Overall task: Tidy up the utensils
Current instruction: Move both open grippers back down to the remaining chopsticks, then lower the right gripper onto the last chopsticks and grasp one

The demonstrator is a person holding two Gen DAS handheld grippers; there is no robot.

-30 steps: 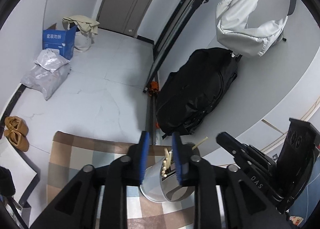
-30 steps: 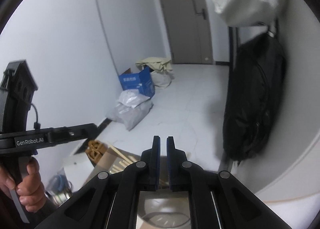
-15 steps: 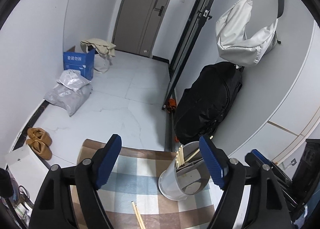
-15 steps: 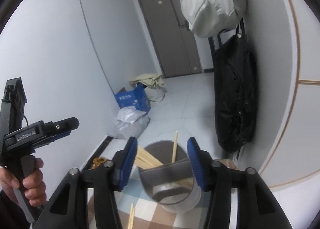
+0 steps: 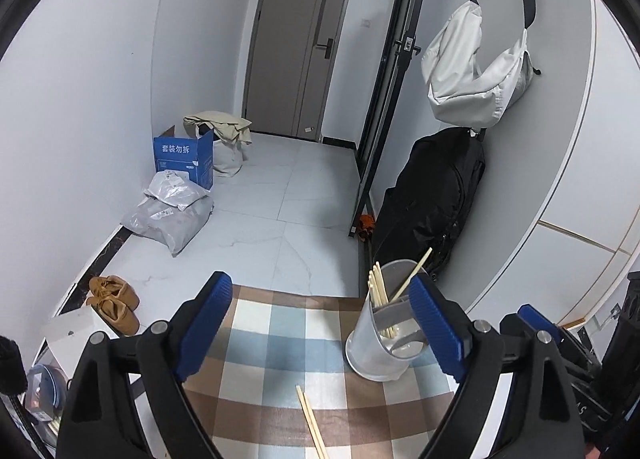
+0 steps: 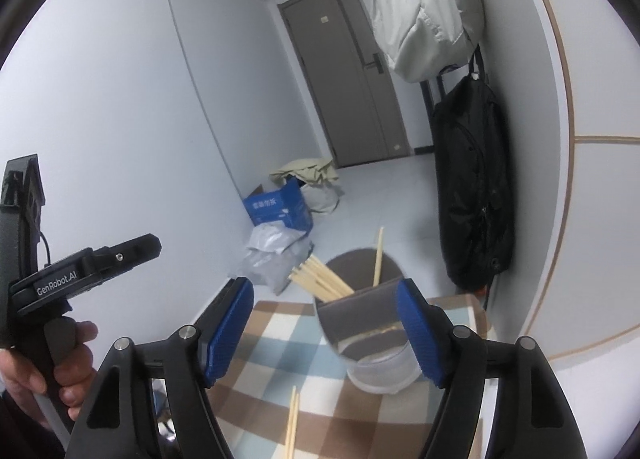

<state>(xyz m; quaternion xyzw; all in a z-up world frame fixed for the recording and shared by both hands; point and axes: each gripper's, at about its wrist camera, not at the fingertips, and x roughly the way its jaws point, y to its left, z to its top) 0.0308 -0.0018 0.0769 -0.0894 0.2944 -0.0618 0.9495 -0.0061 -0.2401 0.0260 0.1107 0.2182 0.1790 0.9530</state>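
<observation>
1. Hallway setting: pale tiled floor (image 5: 256, 227), grey door (image 5: 296, 51) at the far end, a table under a brown, blue and cream checked cloth (image 5: 280, 339) nearest the cameras.
2. Left gripper (image 5: 320, 327): blue-padded jaws stand wide apart with nothing between the pads; they have just been opening. A second ago they were nearly together around the holder's rim.
3. Right gripper (image 6: 328, 331): jaws likewise apart and just opening, clamped on nothing. A second ago they were almost shut.
4. Shiny metal cylindrical utensil holder (image 5: 380, 335) with a grey inner divider: upright on the cloth, just inside the left gripper's right finger, partly overlapped by it in the picture. In the right wrist view it (image 6: 368, 335) sits just inside the right-hand finger.
5. Pale wooden chopsticks in the holder (image 5: 378, 291): a bundle leaning left, one stick leaning right.
6. Loose pair of wooden chopsticks (image 5: 312, 427): flat on the cloth, below and between the left gripper's fingers. Absent from the view a second ago.
7. Left view only: tan shoes (image 5: 116, 299) on the floor beyond the left finger; edge of the right gripper's body at far right.
8. Right view only: person's hand (image 6: 48, 367) gripping the left gripper's handle, left of the jaws.
9. Both views: blue cardboard box (image 5: 184, 157), grey plastic parcel (image 5: 172, 215), black bag (image 5: 432, 199), white bag (image 5: 476, 71) hanging on the wall.
</observation>
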